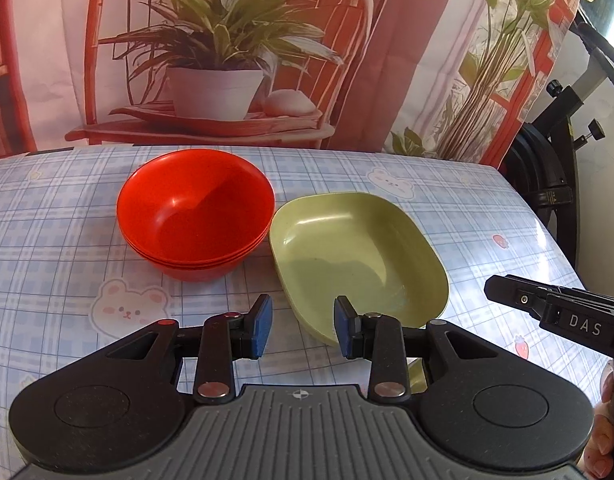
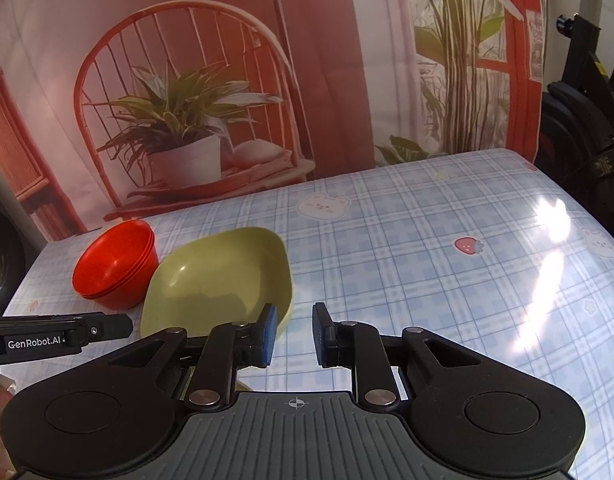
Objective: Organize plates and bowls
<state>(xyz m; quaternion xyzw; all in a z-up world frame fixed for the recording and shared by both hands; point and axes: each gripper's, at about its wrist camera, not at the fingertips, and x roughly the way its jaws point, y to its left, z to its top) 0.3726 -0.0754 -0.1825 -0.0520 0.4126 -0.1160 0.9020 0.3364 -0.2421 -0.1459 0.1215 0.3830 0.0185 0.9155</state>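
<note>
A stack of red bowls [image 1: 195, 216] stands on the checked tablecloth [image 1: 67, 240]. A green squarish plate [image 1: 355, 256] lies just to its right, almost touching it. My left gripper [image 1: 303, 330] is open and empty, hovering just in front of the plate's near left edge. In the right wrist view the red bowls [image 2: 115, 264] and the green plate [image 2: 215, 280] sit at the left. My right gripper [image 2: 293, 334] is open and empty, its left finger over the plate's near right rim.
The right gripper's body [image 1: 567, 316] shows at the right of the left wrist view; the left gripper's body [image 2: 59, 334] at the left of the right view. A printed backdrop [image 1: 267, 60] hangs behind the table. Black exercise equipment [image 2: 587, 120] stands at the right.
</note>
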